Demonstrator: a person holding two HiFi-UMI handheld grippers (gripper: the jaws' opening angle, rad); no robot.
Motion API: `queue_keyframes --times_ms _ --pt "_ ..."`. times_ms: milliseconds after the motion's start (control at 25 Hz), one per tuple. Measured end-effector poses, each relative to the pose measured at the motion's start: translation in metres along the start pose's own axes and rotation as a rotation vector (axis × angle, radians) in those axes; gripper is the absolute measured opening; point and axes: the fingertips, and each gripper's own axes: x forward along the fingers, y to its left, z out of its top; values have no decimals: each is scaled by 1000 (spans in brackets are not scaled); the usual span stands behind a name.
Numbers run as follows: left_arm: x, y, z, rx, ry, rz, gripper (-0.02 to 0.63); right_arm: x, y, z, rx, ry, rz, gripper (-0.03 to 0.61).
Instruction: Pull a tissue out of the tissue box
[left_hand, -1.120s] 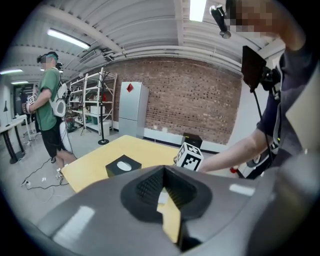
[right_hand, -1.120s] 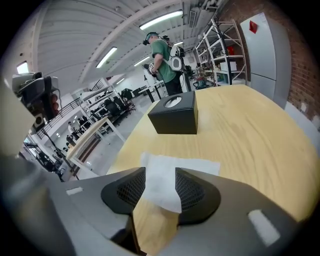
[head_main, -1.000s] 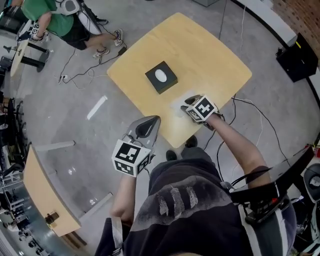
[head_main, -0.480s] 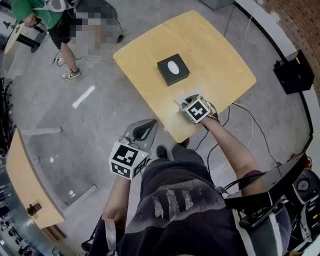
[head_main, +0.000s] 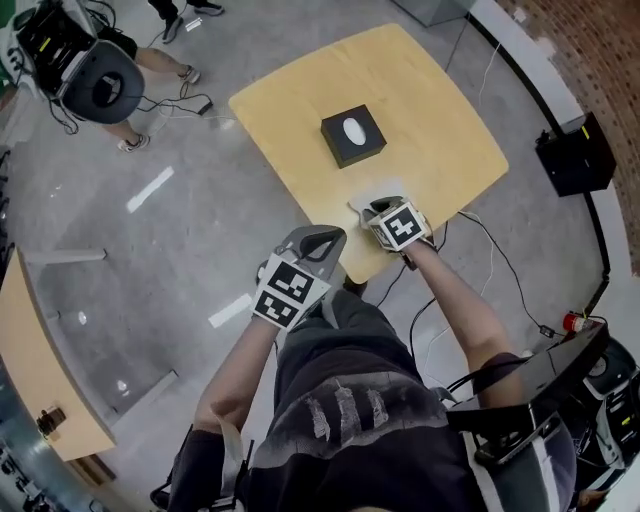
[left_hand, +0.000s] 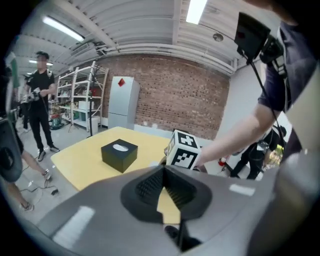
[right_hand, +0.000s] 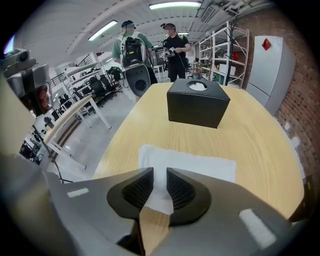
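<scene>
The black tissue box (head_main: 353, 135) (right_hand: 197, 102) (left_hand: 119, 155) stands near the middle of the yellow table (head_main: 420, 90), with white tissue showing in its oval slot. A pulled-out white tissue (right_hand: 195, 162) (head_main: 360, 208) lies flat by the table's near edge. My right gripper (head_main: 374, 210) (right_hand: 160, 182) points steeply down over the tissue's near edge. Its jaws stand a narrow gap apart and the tissue shows between them. My left gripper (head_main: 324, 236) (left_hand: 164, 172) hovers off the table's near corner, shut and empty, left of the right gripper's marker cube (left_hand: 182, 150).
A person carrying gear (head_main: 90, 70) stands on the floor at the far left, and two people (right_hand: 150, 50) show beyond the table. A black case (head_main: 575, 150) and cables (head_main: 500, 250) lie on the floor to the right. Another table (head_main: 40, 380) is at the left.
My left gripper has moved right and lower, up to the table's near corner. The right gripper has tipped further down over the tissue. The person at the back has walked off.
</scene>
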Motion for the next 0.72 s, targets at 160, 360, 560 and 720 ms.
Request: queue_keyframes --times_ms 160,360,560,720 --pt "68 10 -7 98 85 -28 2 2 8 7 52 -30 40 128" --pt "122 31 -32 101 185 -7 2 1 9 8 133 -94 90 123" --pt "143 32 -66 116 279 -24 2 -4 0 7 204 -161 113 73" --pt "142 32 -89 150 352 -46 2 -5 -2 6 289 -199 179 58"
